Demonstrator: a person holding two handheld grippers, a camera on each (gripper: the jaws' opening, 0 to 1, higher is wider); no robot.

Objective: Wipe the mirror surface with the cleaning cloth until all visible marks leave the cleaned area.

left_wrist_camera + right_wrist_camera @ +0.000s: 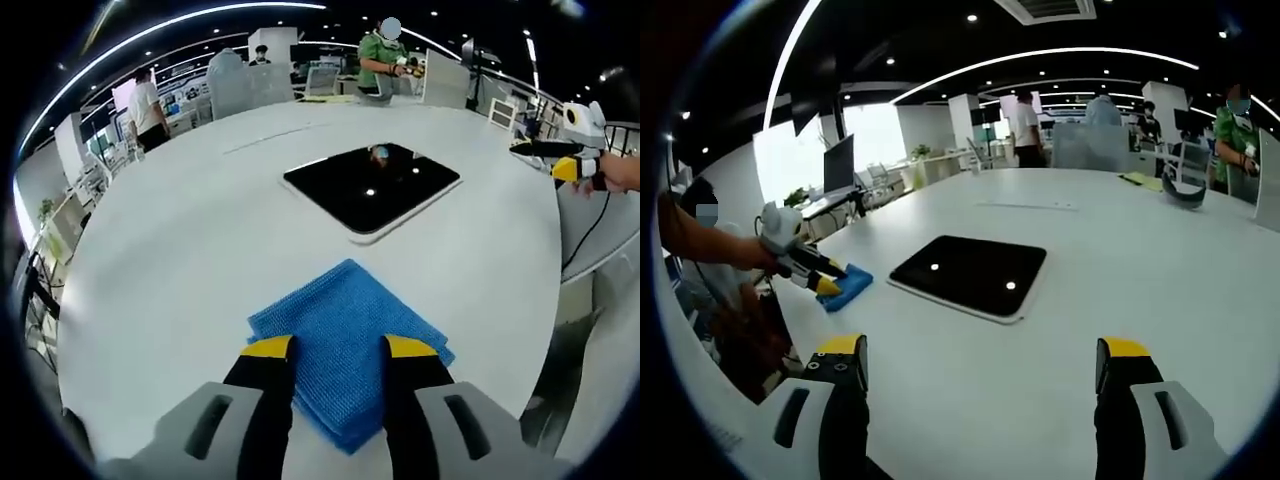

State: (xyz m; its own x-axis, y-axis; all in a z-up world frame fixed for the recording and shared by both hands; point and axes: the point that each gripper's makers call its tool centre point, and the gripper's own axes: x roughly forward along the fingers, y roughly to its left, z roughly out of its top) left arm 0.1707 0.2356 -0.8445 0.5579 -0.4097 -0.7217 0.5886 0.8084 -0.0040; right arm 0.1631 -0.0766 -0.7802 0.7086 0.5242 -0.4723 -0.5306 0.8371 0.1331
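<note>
Two grippers are in play, and neither has hold of anything yet. The left gripper [338,350] hangs just over the cloth [345,345], jaws apart about as wide as the folded cloth's middle, one yellow tip to each side of it. Whether the tips touch the fabric I cannot tell. The right gripper [982,365] stands wide open over bare table [1120,250], nothing between its jaws.

The cloth is a blue folded square lying flat on the white table, near the person's edge. The mirror [372,187] lies just beyond it — a dark, glossy slab with rounded corners, flat on the table and reflecting ceiling lights. In the right gripper view the left gripper shows at the table's edge with its tips at the cloth.

The cloth looks soft, light and layered — it will likely bunch and unfold if pinched at a corner. Better to take it through the folded middle, all layers together. The mirror is probably rigid, slick and breakable, and may slide under the wipe, so pressure should stay light.
</note>
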